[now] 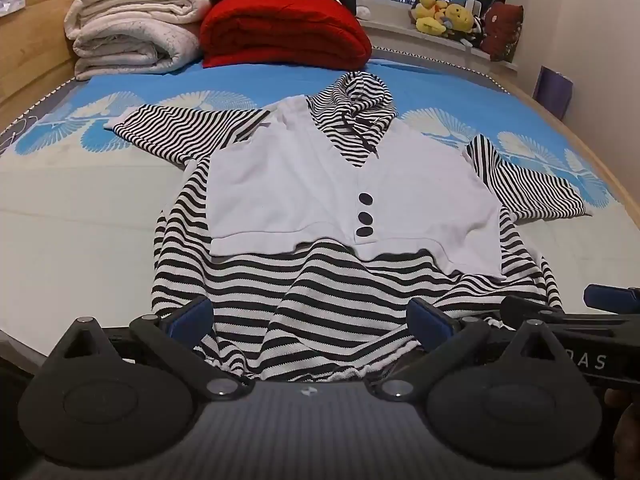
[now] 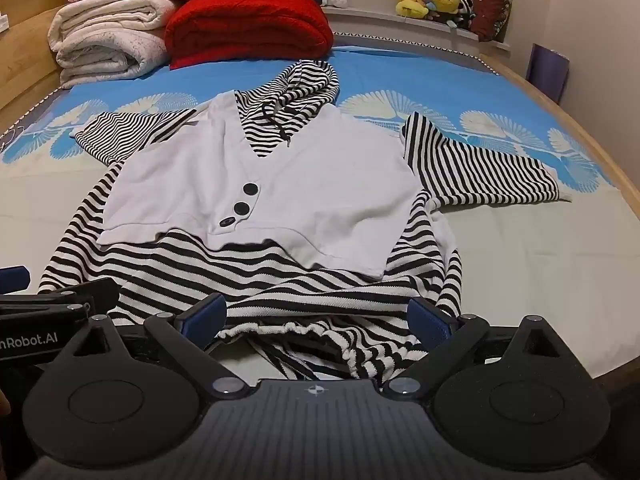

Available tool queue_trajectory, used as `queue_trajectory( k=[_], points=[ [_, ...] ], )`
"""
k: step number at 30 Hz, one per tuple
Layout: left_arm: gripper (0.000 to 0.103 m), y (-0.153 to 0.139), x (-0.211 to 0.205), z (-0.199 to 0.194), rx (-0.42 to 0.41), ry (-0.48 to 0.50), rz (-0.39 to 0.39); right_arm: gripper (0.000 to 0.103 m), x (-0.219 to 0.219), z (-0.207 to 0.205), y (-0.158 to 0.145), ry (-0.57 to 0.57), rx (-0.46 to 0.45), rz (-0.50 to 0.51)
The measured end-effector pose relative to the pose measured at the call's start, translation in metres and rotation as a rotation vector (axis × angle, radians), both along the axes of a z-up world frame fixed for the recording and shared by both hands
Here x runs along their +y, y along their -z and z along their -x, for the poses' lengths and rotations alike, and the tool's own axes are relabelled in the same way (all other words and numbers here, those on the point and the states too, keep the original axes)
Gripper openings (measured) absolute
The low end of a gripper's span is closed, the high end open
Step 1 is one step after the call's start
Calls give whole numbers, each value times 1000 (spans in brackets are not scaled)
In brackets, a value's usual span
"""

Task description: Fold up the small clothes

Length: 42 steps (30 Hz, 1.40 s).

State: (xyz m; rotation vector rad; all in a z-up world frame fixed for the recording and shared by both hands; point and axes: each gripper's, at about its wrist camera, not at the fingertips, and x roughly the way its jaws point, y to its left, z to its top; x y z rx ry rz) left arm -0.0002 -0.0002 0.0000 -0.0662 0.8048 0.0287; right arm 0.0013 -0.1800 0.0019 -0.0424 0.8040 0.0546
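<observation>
We've barely started; the striped hoodie [image 1: 340, 208] lies spread flat on the bed [image 1: 80, 220], nothing folded; left gripper [image 1: 312, 316] and right gripper [image 2: 316, 316] gape empty over its hem.

"nRobot.AI" on left gripper [image 2: 24, 316]; "DAS" on right gripper [image 1: 600, 320]

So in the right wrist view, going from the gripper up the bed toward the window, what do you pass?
Right gripper → striped hem → white vest panel with three black buttons → striped hood → red blanket → yellow plush toys.
</observation>
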Motion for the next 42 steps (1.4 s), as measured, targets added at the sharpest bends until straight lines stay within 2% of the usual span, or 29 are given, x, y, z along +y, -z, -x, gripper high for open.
queue_trajectory(
  k=[42],
  points=[
    [102, 7, -1, -2, 1, 2, -8, 97, 0, -1, 5, 0, -3, -2]
  ],
)
